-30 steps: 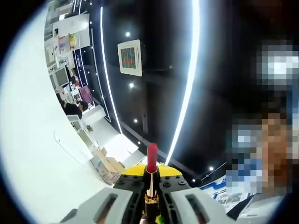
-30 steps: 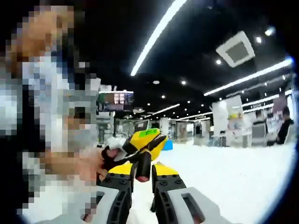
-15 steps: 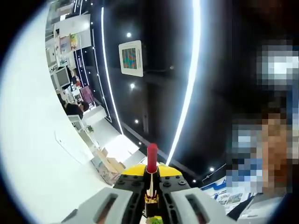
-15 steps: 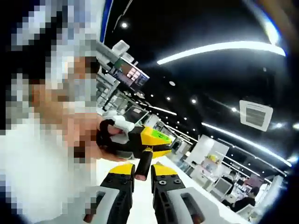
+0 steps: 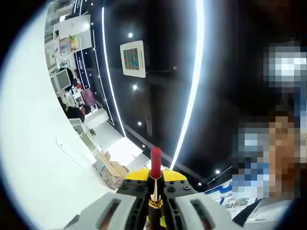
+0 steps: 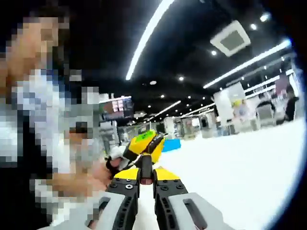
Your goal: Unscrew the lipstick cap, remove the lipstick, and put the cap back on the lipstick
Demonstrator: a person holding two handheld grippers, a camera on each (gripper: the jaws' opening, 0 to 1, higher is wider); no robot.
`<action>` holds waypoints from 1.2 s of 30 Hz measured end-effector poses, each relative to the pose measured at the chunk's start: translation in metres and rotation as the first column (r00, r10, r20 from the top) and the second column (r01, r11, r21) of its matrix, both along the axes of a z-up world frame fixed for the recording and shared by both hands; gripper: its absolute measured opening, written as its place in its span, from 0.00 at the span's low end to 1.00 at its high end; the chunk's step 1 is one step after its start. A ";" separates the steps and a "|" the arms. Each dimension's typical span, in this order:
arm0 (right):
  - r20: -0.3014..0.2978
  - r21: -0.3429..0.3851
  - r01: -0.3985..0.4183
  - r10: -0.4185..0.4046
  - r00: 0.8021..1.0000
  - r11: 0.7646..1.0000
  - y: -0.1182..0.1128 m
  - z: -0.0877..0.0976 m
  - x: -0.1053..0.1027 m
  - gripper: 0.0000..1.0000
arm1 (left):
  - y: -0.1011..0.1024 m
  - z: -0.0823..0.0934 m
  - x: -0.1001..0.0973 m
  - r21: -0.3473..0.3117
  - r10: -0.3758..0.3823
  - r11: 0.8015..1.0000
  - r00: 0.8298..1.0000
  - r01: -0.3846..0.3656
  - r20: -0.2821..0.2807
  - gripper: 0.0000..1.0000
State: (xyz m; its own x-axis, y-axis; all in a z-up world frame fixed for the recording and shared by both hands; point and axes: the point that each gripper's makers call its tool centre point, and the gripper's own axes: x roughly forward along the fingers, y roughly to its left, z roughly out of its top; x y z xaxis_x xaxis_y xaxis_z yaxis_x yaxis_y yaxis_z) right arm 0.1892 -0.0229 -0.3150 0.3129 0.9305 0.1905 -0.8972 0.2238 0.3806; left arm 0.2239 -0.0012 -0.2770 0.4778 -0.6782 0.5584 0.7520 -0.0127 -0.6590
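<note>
Lipstick (image 5: 155, 165) stood lengthwise along the left gripper (image 5: 155, 191), its waxy red bullet pointing away past the fingertips toward the dark ceiling (gold collar below, smooth and round). The jaws were clamped on its base. Between the right gripper's (image 6: 147, 178) nearly shut jaws sat the dark tubular cap (image 6: 147, 168), open end facing the camera, pointing toward the left gripper beyond.
</note>
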 end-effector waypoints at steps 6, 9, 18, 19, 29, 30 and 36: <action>-0.419 0.357 -0.139 0.291 0.860 0.924 -0.006 0.004 -0.001 0.09 | -0.002 0.008 -0.007 -0.007 -0.016 1.000 0.999 0.016 0.037 0.09; -0.480 0.425 -0.126 0.341 0.808 0.896 -0.006 0.000 0.003 0.09 | -0.002 0.007 -0.007 -0.003 -0.011 1.000 0.999 0.011 0.046 0.09; -0.213 0.197 -0.053 0.095 0.972 0.979 -0.009 -0.004 0.016 0.13 | 0.002 -0.001 0.000 0.001 0.012 1.000 1.000 -0.012 0.010 0.09; -0.170 0.155 -0.032 0.058 0.984 0.987 -0.009 -0.006 0.019 0.17 | 0.002 -0.002 0.000 0.001 0.014 1.000 1.000 -0.014 0.005 0.09; 0.471 -0.230 0.209 -0.079 0.878 0.950 0.010 -0.004 -0.004 0.20 | 0.005 -0.003 0.004 0.000 0.022 1.000 1.000 -0.022 -0.013 0.09; 0.549 -0.258 0.259 -0.079 0.832 0.931 0.010 -0.003 -0.005 0.20 | 0.005 -0.004 0.004 0.000 0.021 1.000 1.000 -0.021 -0.016 0.09; 0.806 -0.334 0.451 0.003 0.592 0.827 0.014 -0.005 -0.010 0.18 | 0.004 -0.003 0.003 -0.001 0.015 1.000 1.000 -0.015 -0.021 0.09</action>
State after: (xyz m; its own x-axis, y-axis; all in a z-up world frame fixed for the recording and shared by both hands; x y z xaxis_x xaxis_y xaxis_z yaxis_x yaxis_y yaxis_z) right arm 0.1793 -0.0086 -0.3201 0.4780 0.8777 0.0342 -0.6846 0.3966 -0.6115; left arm 0.2266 0.0027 -0.2801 0.5000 -0.6698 0.5490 0.7379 -0.0023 -0.6749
